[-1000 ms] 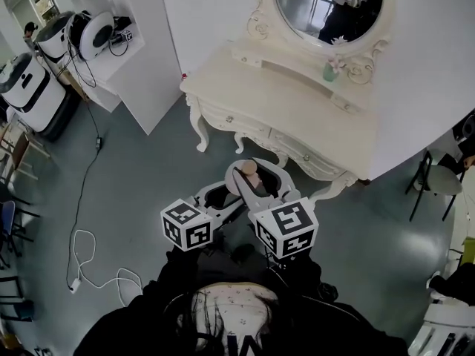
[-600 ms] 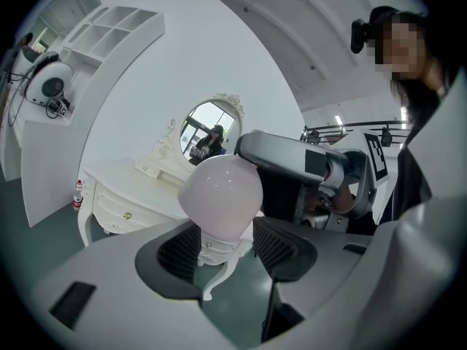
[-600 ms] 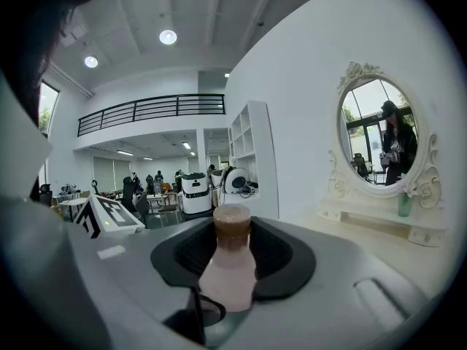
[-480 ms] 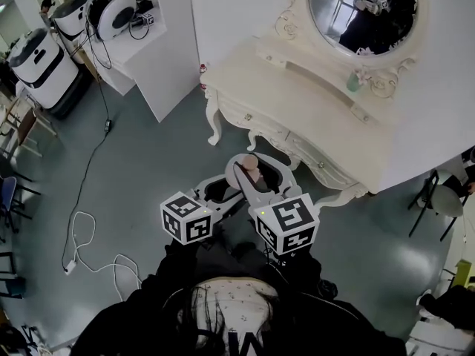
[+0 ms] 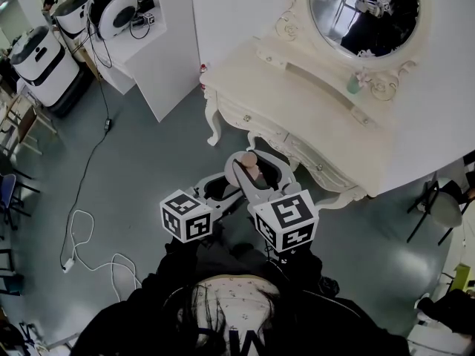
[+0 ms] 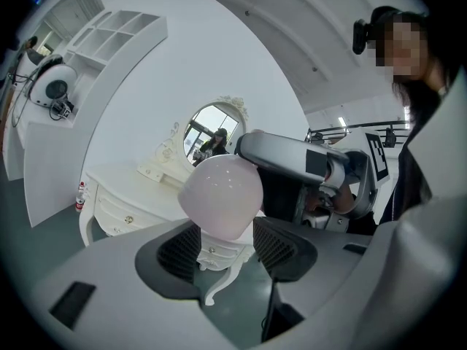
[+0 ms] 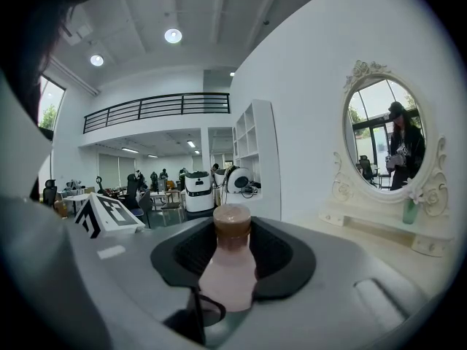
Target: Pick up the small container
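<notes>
Grey floor (image 5: 148, 162) under a cream carved desk (image 5: 297, 99) with an oval mirror (image 5: 364, 13); white shelving (image 5: 167, 50) against white walls (image 5: 445, 87), a cable (image 5: 80, 247) trailing.

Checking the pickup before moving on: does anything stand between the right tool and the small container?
Nothing visible does. The small container already sits between the right tool's jaws, with the pads against its sides. It is held in the air, off the dressing table.
</notes>
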